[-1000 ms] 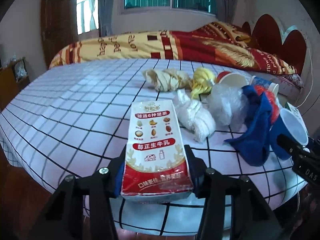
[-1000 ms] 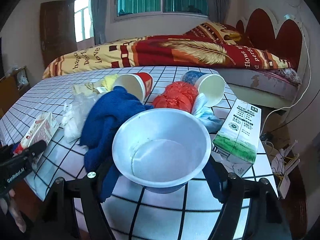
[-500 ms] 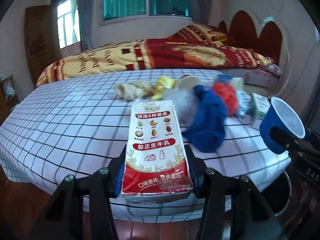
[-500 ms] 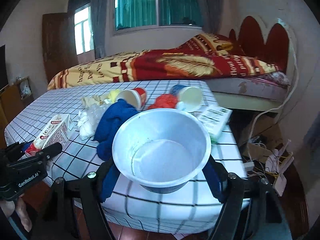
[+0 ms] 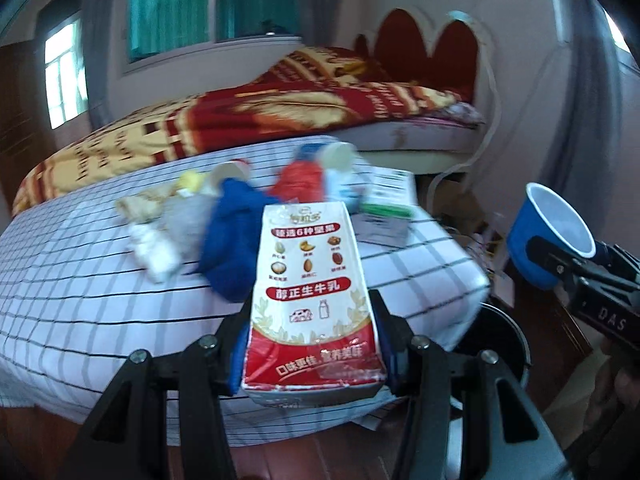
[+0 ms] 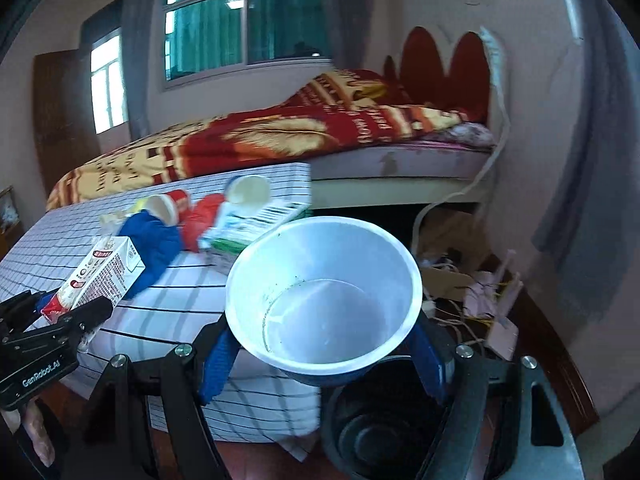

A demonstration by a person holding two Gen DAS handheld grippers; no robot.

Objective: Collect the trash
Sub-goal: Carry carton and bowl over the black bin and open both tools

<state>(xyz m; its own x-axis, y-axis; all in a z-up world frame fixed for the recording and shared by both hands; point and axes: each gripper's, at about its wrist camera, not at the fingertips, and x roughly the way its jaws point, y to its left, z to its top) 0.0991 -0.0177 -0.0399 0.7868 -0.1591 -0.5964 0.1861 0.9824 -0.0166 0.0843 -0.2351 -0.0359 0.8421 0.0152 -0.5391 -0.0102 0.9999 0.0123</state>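
The left gripper [image 5: 312, 344] is clamped on a red-and-white rectangular milk carton [image 5: 310, 300] printed with nuts and red banners; its blue-padded fingers [image 5: 236, 360] press both long sides, and the carton stands nearly upright between them, its top leaning away from the camera. Beyond that claw lies a table under a white cloth with a black grid [image 5: 80, 280], and past the carton's far end sits the remaining heap: a crumpled royal-blue cloth [image 5: 232, 236] just behind and to the claw's left, a wad of clear and white plastic wrap [image 5: 160, 244] further left, a red crumpled bag [image 5: 300, 180] straight ahead, and a flat green-and-white carton [image 5: 388, 196] ahead to the right. The view is blurred, so smaller pieces are hard to tell apart

The right gripper [image 6: 324, 344] is closed on a blue paper bowl with a white inside [image 6: 324, 296], its blue pads against the bowl's outer wall on both sides, the mouth tipped towards the camera. Directly beneath this claw stands a round black bin [image 6: 384, 424] on the dark wooden floor, just off the table's corner. In the left wrist view the same bowl [image 5: 548, 236] shows to the right, away from the table edge. Behind everything is a bed with a red-and-yellow blanket [image 6: 260, 140]
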